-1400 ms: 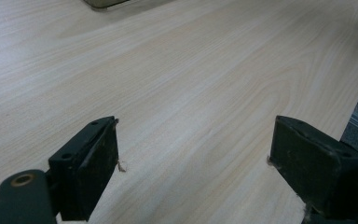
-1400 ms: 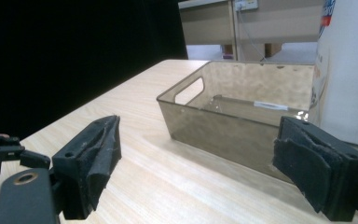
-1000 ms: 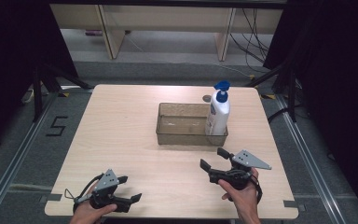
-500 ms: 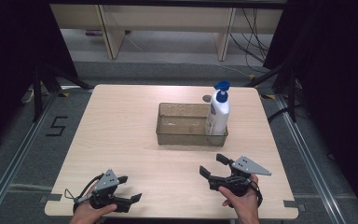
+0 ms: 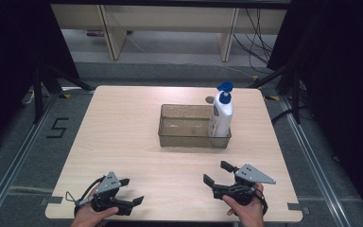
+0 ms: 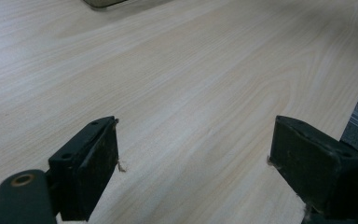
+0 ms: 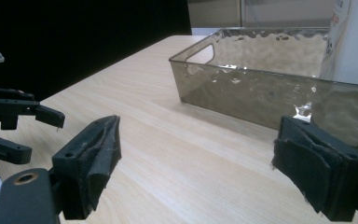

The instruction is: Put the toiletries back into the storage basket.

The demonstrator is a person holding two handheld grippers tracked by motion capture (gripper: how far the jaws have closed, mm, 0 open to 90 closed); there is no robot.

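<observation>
A smoky clear plastic bin sits on the wooden table, toward its far middle. A white pump bottle with a blue pump stands upright in the bin's right end. My left gripper rests near the front left edge, open, nothing between its jaws; the left gripper view has bare wood between the pads. My right gripper is held at the front right, open and empty, pointing left and toward the bin. In the right gripper view the left gripper appears at far left.
A small round disc lies on the table behind the bin. Shelving legs and cables stand on the floor beyond the far edge. A floor marking "5" lies left of the table.
The right gripper has drawn back toward the front edge and dropped slightly. The left gripper has stayed in place.
</observation>
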